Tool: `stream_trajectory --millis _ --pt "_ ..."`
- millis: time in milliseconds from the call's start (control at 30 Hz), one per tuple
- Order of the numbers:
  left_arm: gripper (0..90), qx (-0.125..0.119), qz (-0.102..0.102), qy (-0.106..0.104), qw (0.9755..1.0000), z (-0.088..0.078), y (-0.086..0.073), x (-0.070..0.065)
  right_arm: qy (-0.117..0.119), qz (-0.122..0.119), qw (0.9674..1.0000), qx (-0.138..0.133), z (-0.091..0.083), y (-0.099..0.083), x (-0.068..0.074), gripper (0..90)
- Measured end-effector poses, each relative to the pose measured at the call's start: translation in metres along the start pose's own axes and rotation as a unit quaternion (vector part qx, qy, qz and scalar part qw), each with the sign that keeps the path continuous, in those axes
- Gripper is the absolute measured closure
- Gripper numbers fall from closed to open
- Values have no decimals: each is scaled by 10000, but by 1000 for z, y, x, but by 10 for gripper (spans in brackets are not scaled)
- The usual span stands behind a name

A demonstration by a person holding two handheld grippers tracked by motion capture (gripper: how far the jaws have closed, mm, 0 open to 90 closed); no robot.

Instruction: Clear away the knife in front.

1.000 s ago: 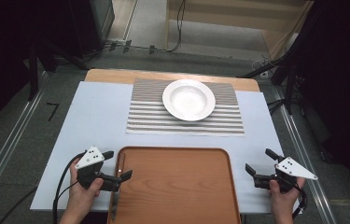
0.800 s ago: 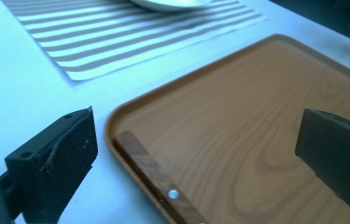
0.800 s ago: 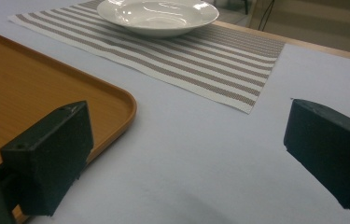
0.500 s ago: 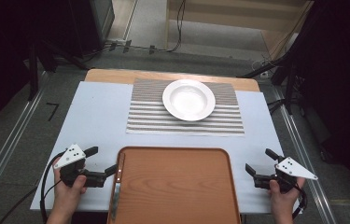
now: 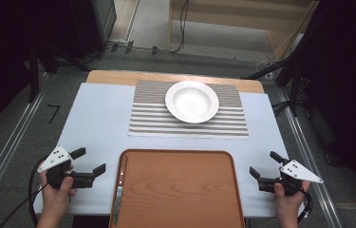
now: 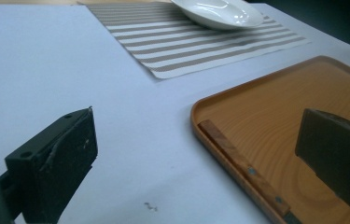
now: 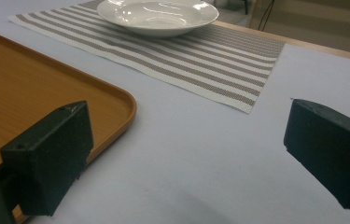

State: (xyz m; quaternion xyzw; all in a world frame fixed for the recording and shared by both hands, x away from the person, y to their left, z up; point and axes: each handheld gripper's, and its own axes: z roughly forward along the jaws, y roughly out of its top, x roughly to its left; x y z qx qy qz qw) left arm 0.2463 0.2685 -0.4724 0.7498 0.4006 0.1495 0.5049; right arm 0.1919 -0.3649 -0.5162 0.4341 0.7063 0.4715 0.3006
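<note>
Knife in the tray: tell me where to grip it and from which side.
Grip the knife by its wooden handle, likely with the left gripper from above, jaws across its width. It lies flat against the tray's left rim, which blocks a side approach.

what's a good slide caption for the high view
Open tongs flank a wooden tray; white bowl on striped placemat beyond.

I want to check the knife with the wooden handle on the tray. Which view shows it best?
The left gripper view: the wood-handled knife lies close, rivets visible, along the orange wooden tray's left rim. The high view shows its whole length, but small. The right gripper view gives the tray's other corner.
</note>
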Motion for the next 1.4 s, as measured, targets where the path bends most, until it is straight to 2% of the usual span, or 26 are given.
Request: stream_trajectory --millis 267,433,567,767,933,1167,1400 --pt "0 -89 -170 177 9997 -15 -7 19 1 3 10000 0 0 0 0 3" --pt "0 -196 -176 311 9992 -25 -12 27 3 0 10000 -2 0 0 0 3" --pt "0 -224 -255 379 9987 -32 -16 34 1 -2 10000 -1 0 0 0 3" --pt "0 -272 -406 374 9981 -35 -23 43 -22 5 10000 19 0 0 0 3" --pt "0 -387 -512 338 9974 -34 -28 44 -17 -33 10000 10 1 0 0 3" --pt "0 -523 -634 400 9958 -36 -30 45 65 62 9999 -86 -2 -1 -2 3" --pt "0 -465 -633 389 9961 -33 -30 45 79 81 9999 -107 -2 -1 -3 3"
